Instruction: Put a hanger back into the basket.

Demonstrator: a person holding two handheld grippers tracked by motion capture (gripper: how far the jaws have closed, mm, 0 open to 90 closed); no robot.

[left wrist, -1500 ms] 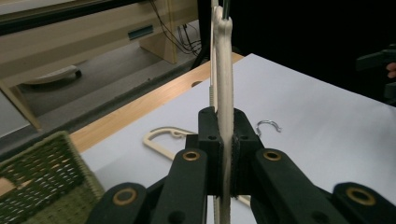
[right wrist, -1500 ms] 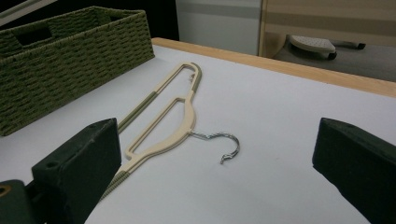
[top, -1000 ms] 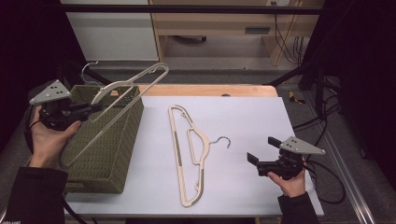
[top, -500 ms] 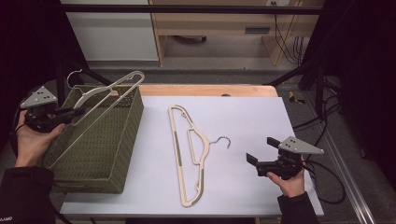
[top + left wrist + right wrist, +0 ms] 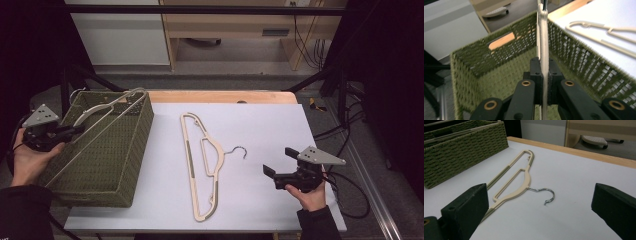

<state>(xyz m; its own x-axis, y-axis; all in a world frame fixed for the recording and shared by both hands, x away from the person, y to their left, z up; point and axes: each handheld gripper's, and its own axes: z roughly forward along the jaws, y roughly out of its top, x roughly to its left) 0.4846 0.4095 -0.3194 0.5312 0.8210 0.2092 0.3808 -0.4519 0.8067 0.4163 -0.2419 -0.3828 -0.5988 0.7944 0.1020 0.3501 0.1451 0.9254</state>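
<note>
The left tool (image 5: 75,131) is clamped on a hanger (image 5: 107,107) that leans inside the green basket (image 5: 117,165). The right tool (image 5: 274,165) is open over the counter (image 5: 270,125), near another hanger (image 5: 200,155) lying flat.
</note>
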